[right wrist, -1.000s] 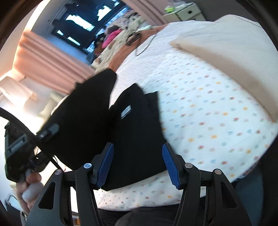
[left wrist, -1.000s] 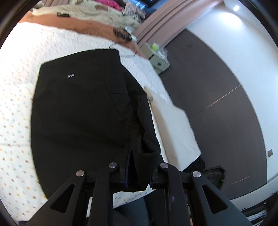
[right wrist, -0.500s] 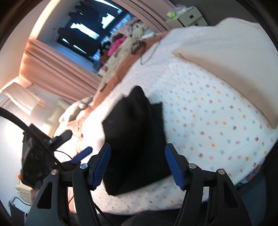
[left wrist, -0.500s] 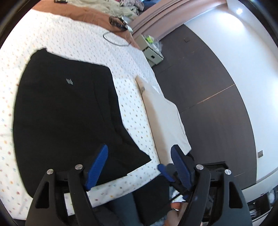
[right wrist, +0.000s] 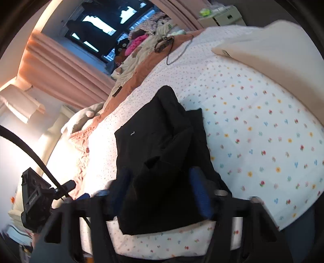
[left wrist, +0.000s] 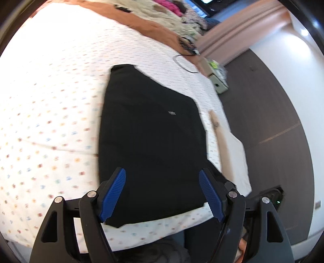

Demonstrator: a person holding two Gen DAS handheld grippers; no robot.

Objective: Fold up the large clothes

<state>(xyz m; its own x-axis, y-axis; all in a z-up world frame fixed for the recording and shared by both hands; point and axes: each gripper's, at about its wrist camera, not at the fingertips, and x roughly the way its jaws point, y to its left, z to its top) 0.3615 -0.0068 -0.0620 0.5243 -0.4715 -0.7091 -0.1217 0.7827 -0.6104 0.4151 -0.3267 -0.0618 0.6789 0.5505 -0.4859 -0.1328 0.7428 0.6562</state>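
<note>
A black garment (left wrist: pixel 154 137) lies folded lengthwise on the flower-print bed sheet (left wrist: pixel 50 121). My left gripper (left wrist: pixel 162 192) hovers over its near end. Its blue pads stand wide apart and hold nothing. In the right wrist view the same garment (right wrist: pixel 162 141) looks bunched, with a raised fold near me. My right gripper (right wrist: pixel 160 192) is blurred and its jaws are closing. The garment's near end sits between the pads, which still stand apart. The left gripper's black housing (right wrist: pixel 34 200) shows at the lower left of that view.
A beige pillow (left wrist: pixel 230 149) lies just right of the garment, also seen as the pillow (right wrist: pixel 273 50). A brown blanket with a pile of clothes (left wrist: pixel 162 14) and a dark cable (left wrist: pixel 182 64) lie at the far side. A bedside cabinet (left wrist: pixel 216 81) stands on the dark floor.
The left gripper let go of the garment's folded edge, opened wide and swung across it. The right gripper slid forward, so the garment's near end now lies between its narrowing jaws.
</note>
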